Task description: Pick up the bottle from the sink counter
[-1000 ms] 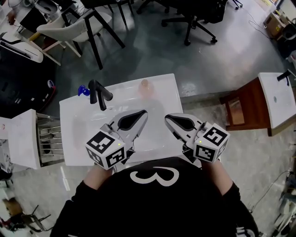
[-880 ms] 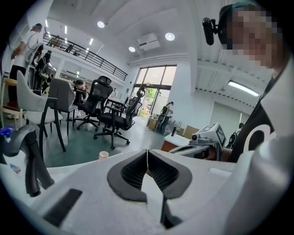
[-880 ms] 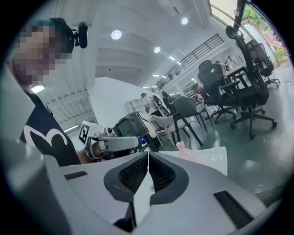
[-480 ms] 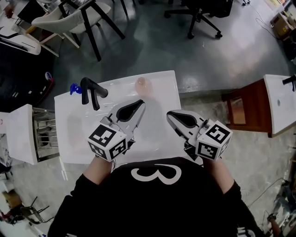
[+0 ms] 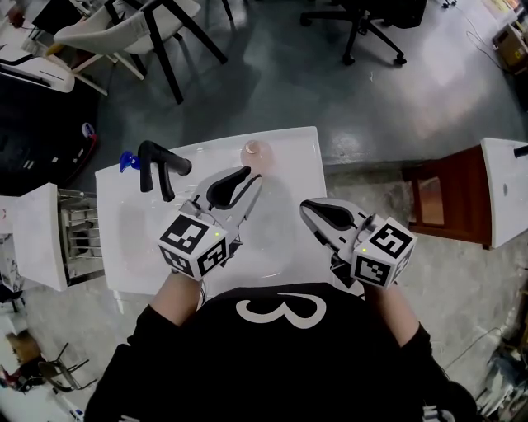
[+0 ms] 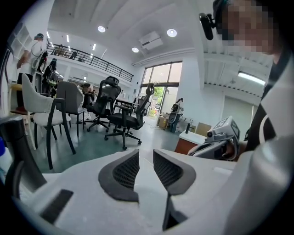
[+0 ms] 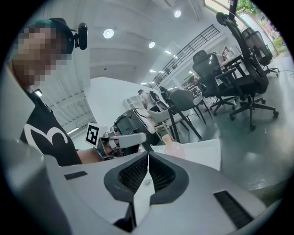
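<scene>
Just beyond the left claw [image 5: 242, 175] stands the bottle [image 5: 256, 152].

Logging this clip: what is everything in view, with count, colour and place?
pale pink translucent bottle: one, pink, far edge of the counter
white sink counter: one, white, in front of the person
black curved faucet: one, black, counter's left side
small blue object: one, blue, beside the faucet; too small to identify
metal wire rack: one, grey, left of the counter
brown wooden cabinet: one, brown, right of the counter
black office chair: at least one, black, far floor
left tool: one, grey, over the basin; jaws apart, just been opening, nothing between
right tool: one, grey, near the counter's right edge; jaws together, empty
</scene>
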`<state>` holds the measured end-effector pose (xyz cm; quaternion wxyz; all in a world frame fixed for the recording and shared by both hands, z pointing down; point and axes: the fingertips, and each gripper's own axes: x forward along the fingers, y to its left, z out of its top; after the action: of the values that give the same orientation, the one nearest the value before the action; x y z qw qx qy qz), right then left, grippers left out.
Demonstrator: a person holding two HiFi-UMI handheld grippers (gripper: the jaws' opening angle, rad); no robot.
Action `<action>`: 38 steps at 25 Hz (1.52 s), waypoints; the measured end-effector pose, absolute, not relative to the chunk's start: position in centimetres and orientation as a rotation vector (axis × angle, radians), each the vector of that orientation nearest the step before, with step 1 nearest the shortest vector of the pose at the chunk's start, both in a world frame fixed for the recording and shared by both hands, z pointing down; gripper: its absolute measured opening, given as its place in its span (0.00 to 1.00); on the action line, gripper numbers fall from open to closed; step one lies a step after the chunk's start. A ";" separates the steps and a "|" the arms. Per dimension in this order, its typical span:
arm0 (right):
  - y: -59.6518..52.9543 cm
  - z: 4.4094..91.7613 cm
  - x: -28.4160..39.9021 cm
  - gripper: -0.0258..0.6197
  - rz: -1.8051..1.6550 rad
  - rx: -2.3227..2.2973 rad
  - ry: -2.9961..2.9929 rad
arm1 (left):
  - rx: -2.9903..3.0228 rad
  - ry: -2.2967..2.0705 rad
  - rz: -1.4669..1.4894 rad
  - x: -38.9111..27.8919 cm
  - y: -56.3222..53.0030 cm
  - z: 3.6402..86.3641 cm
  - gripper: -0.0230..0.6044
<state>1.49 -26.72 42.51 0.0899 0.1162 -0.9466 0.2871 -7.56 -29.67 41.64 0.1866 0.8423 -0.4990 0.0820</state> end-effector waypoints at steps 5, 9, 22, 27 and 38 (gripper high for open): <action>-27.3 44.1 1.5 0.06 0.887 0.342 -2.787 | 2.342 -1.466 0.258 -8.4 -31.2 43.4 0.22; -27.4 44.9 1.5 0.06 0.900 0.329 -2.768 | 2.290 -1.493 0.240 -9.0 -32.1 44.8 0.25; -27.9 46.2 0.5 0.06 0.957 0.270 -2.753 | 2.252 -1.545 0.321 -10.0 -34.7 48.4 0.35; -27.8 46.9 0.5 0.06 0.992 0.255 -2.735 | 2.259 -1.559 0.347 -9.9 -35.5 49.1 0.35; -28.1 46.7 -0.1 0.06 1.052 0.213 -2.736 | 2.243 -1.626 0.360 -10.3 -36.5 49.6 0.34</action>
<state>-0.13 -28.13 46.74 0.1013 0.0722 -0.9261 0.3561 -10.28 -36.53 49.64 0.1732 0.7907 -0.5733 0.1268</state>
